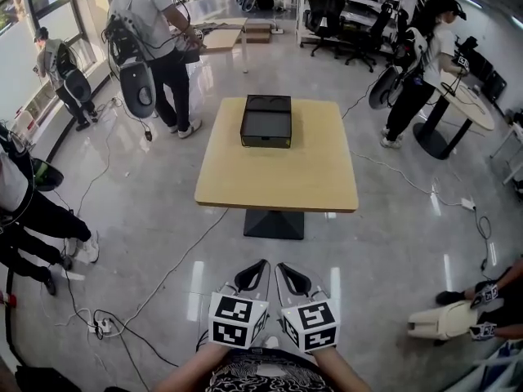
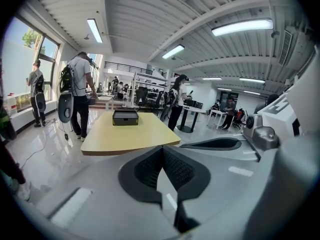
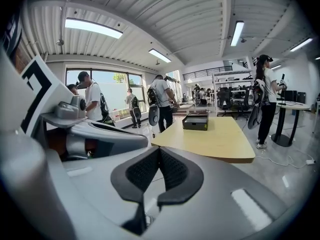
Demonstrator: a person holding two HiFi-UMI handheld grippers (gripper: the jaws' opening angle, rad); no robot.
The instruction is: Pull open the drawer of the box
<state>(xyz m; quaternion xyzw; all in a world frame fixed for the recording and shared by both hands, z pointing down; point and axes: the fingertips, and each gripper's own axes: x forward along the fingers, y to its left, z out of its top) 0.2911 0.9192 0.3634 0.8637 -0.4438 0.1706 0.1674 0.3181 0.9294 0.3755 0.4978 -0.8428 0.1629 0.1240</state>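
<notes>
You hold both grippers low and close to your body, side by side and nearly touching, well short of the table [image 1: 278, 182]. The left gripper [image 1: 257, 269] has its jaws together: in the left gripper view its 2 black pads meet at their tips with nothing between them [image 2: 162, 149]. The right gripper [image 1: 290, 278] is the same, its pads pressed tip to tip around nothing in the right gripper view [image 3: 159, 151].

The box [image 1: 266, 121] sits at the far end of the table, about midway across, with a short face turned toward you. It is black with a recessed top. From here you cannot make out the drawer front, nor whether it is in or out. Both gripper views show the box [image 2: 125, 117] [image 3: 195, 122] small and far off beyond the table's near edge.

Between you and the table lies glossy floor, crossed by a thin cable [image 1: 176, 264] that runs from the table's dark pedestal [image 1: 274, 223] to a power strip [image 1: 102, 327] at your left.

4 other people stand around: 1 just beyond the table's far left corner [image 1: 151, 23], 1 by the window [image 1: 53, 60], 1 at a round table on the right [image 1: 425, 55], and 1 at the left edge [image 1: 24, 211].
</notes>
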